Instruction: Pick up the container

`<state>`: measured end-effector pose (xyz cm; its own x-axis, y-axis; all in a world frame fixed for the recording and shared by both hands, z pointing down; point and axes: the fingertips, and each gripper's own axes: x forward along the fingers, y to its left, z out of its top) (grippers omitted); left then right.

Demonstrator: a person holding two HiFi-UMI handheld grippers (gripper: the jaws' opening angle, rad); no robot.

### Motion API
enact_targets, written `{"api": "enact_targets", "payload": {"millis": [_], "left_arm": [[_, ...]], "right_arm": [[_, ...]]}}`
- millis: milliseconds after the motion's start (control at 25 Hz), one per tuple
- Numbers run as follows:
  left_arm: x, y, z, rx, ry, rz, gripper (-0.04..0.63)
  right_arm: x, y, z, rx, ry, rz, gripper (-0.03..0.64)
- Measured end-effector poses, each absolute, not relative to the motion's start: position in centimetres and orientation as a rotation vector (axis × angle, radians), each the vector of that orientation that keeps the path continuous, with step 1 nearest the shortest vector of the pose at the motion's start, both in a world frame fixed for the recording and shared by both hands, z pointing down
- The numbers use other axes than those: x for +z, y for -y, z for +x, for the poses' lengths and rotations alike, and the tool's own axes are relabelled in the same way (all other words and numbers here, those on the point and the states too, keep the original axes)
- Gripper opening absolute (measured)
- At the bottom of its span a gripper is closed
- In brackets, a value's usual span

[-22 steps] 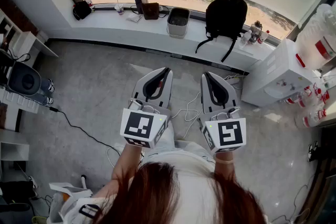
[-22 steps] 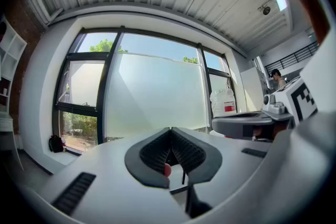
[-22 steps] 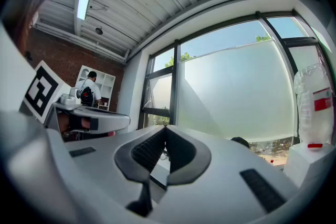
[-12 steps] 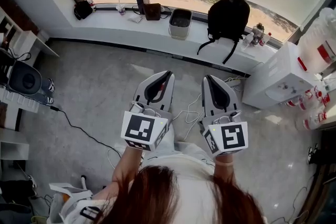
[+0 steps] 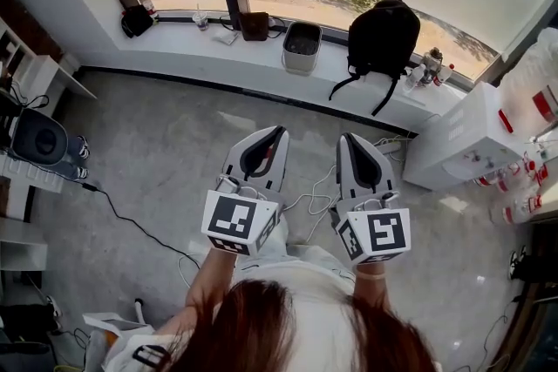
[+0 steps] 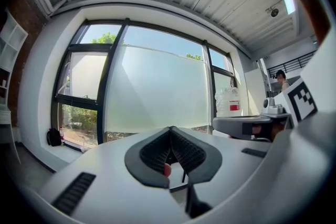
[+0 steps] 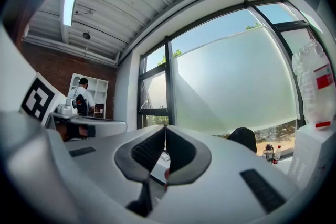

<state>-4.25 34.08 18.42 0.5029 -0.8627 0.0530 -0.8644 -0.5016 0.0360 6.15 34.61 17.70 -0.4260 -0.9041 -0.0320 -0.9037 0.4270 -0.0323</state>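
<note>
A pale square container (image 5: 302, 46) with a dark inside stands on the white window sill (image 5: 261, 57), far ahead of both grippers. My left gripper (image 5: 277, 131) and right gripper (image 5: 349, 138) are held side by side over the grey floor, level and pointing toward the window. In the left gripper view the left gripper (image 6: 170, 128) has its dark ribbed pads pressed together with nothing between them. The right gripper (image 7: 165, 127) is shut and empty in the same way. The container is hidden in both gripper views.
A black backpack (image 5: 382, 35) sits on the sill right of the container, with small bottles (image 5: 429, 64) beside it. At the right stand a white water dispenser (image 5: 458, 139) and water jugs (image 5: 523, 187). Cables (image 5: 131, 222) trail over the floor; white shelves (image 5: 35, 74) line the left wall.
The sill and its objects sit slightly lower in the head view, and both grippers too. The grippers stay side by side and shut.
</note>
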Motion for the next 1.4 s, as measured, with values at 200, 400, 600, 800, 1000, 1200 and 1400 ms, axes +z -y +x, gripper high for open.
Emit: {"api": "enact_targets", "payload": {"millis": [200,400,600,800,1000,1200,1400], "left_arm": [[19.0,-30.5,-4.5,0.054,1.536,2.667,0.021],[19.1,-26.6,-5.0,0.069,1.53,2.657,0.021],[19.0,-22.9,-5.3,0.077,1.513,2.652,0.021],[19.0,-19.9,-6.2,0.075,1.498,2.651,0.021],[18.7,-16.9,-7.5,0.076,1.484,2.662,0.021],[18.5,-13.7,-9.6,0.069,1.465,2.679,0.021],[18.7,-10.8,-11.4,0.066,1.43,2.701,0.021]], "right_arm": [[18.2,-31.3,6.1,-0.054,-2.594,-1.641,0.025],[18.1,-27.7,5.4,-0.029,-2.604,-1.662,0.025],[18.1,-24.3,4.8,-0.021,-2.625,-1.676,0.025],[17.6,-21.1,3.9,0.005,-2.629,-1.687,0.025],[17.5,-17.8,2.8,0.0,-2.599,-1.723,0.025],[16.9,-14.6,1.4,-0.031,-2.532,-1.729,0.025],[16.7,-11.9,0.0,-0.013,-2.498,-1.773,0.025]]}}
